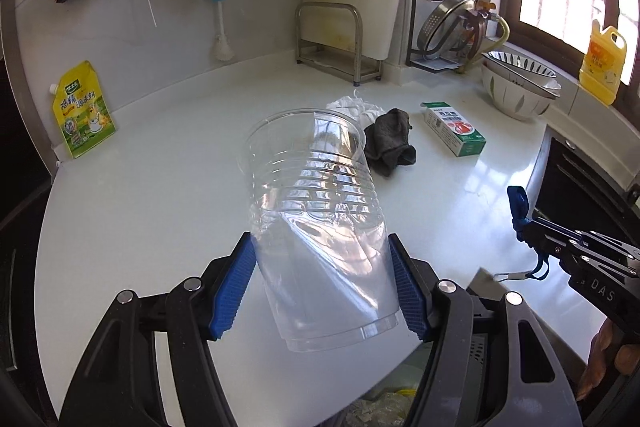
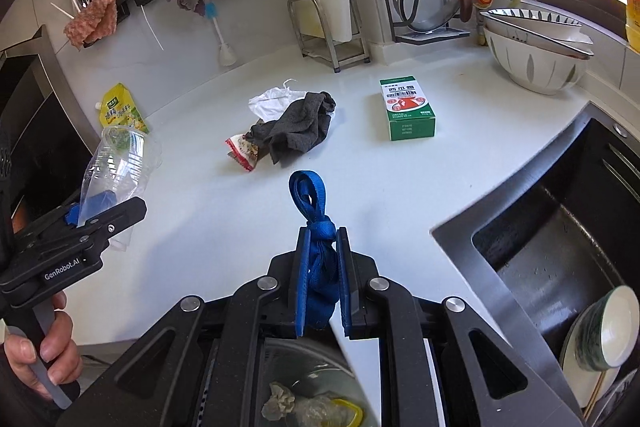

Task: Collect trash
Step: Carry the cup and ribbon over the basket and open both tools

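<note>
My left gripper is shut on a clear plastic cup, held above the white counter's front edge; it also shows in the right wrist view. My right gripper is shut on a knotted blue strap over the counter's front edge, and appears at the right of the left view. On the counter lie a red snack wrapper, a white crumpled wrapper, a dark grey cloth and a green box. A bin with trash sits below the counter edge.
A yellow seasoning pouch leans at the back left. Stacked bowls stand at the back right, a metal rack at the back wall. A dark sink with dishes lies at the right. A yellow bottle stands on the windowsill.
</note>
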The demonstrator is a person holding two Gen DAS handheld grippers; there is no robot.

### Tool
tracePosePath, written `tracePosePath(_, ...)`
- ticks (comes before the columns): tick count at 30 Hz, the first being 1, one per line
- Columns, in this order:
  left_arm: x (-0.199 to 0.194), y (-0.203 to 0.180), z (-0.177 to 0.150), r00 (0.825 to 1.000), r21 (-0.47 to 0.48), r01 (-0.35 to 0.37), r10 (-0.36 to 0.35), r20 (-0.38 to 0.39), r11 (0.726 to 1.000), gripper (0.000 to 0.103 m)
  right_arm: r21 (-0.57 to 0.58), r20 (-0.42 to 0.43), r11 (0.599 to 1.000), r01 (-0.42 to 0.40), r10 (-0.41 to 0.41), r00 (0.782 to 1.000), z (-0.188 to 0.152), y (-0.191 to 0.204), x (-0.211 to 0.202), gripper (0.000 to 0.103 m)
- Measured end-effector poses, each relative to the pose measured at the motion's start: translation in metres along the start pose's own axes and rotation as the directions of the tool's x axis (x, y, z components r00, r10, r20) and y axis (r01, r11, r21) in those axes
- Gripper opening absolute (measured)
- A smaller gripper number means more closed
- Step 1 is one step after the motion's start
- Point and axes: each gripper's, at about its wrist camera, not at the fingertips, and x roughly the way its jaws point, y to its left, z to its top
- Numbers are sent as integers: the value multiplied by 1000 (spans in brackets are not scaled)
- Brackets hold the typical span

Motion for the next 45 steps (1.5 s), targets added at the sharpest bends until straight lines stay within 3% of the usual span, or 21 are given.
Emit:
tracePosePath(11, -54, -30, -75, 999, 11, 0, 0, 33, 1000, 64, 0, 25, 1000, 8, -8, 1000, -70, 20, -58, 13)
tracePosePath(22, -64, -44, -137, 999, -9, 13, -14, -47, 1000, 64, 4, -3, 1000, 31, -31, 1000, -136, 23, -74, 13)
tracePosePath(34, -57, -68, -176, 991, -2, 43, -42, -123, 999, 64, 21, -28, 999, 30, -29, 999, -166, 12, -79, 13)
tracePosePath(45, -46, -72, -186, 983, -7, 49, -50, -177, 999, 64, 10, -41, 1000, 17, -17, 999, -176, 12, -74, 13)
